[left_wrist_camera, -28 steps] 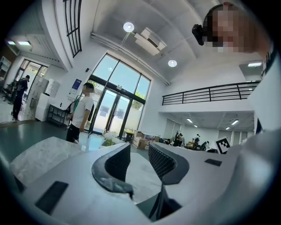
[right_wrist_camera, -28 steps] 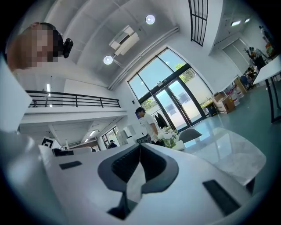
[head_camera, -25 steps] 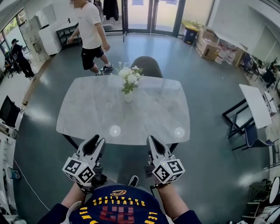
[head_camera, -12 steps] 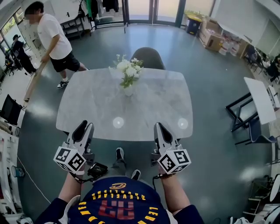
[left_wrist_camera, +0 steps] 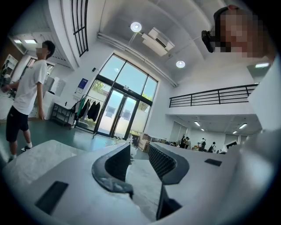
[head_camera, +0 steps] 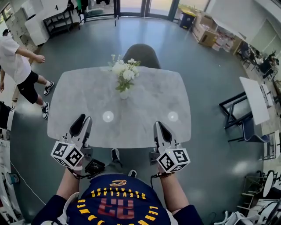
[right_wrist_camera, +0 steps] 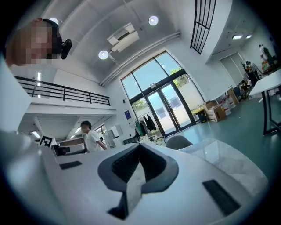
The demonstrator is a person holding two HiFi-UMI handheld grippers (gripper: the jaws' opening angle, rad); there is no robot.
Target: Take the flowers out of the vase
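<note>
Flowers (head_camera: 124, 72) in vase (head_camera: 124, 93), CLEVELAND 23 shirt (head_camera: 116, 206)

text | shirt (head_camera: 116, 210): "CLEVELAND", "23", upside down | else: none legible

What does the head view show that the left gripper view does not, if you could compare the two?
Head view only: the right gripper, the wearer's navy shirt, and the flowers standing plainly in the vase; in the gripper view I cannot make them out. Left gripper view only: a close look at the left gripper, its jaws apart with nothing between them, plus ceiling lights and a balcony railing. Both: the marble table, the bystander in a white shirt, and the glass doors.
</note>
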